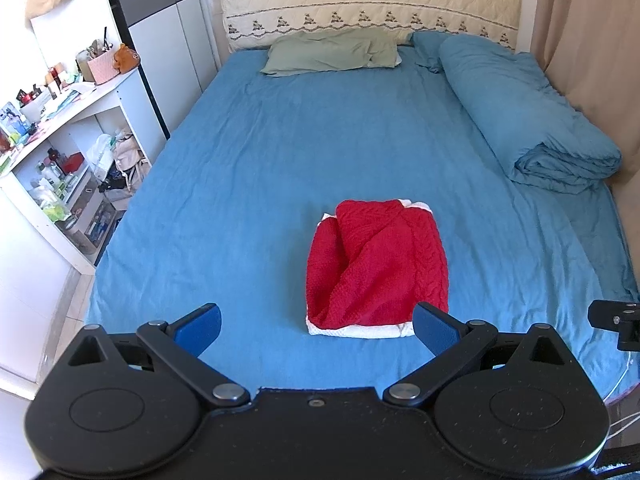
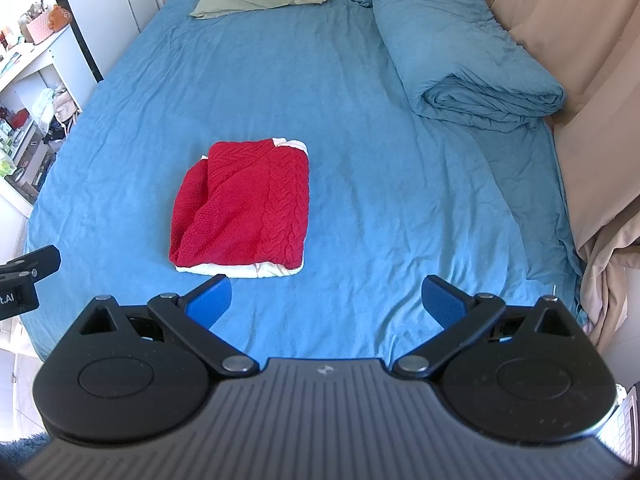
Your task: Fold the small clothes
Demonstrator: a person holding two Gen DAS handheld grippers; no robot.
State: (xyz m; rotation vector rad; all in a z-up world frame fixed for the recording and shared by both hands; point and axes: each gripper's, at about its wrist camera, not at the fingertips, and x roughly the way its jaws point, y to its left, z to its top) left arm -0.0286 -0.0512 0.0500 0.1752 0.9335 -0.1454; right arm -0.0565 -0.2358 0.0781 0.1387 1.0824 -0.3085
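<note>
Folded red sweater (image 1: 376,268) lay on bed (image 1: 240,168), just ahead of left tool (image 1: 318,326); right tool (image 2: 326,300) nearby, both wide, empty.

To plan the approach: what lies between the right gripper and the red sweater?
Only bare blue sheet lies between the right gripper and the red sweater, as the right wrist view shows.

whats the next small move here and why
Probably ease both grippers back and leave it. The red sweater already lies in a compact folded bundle on the blue sheet, and the left gripper and right gripper are open, holding nothing, just short of its near edge.
</note>
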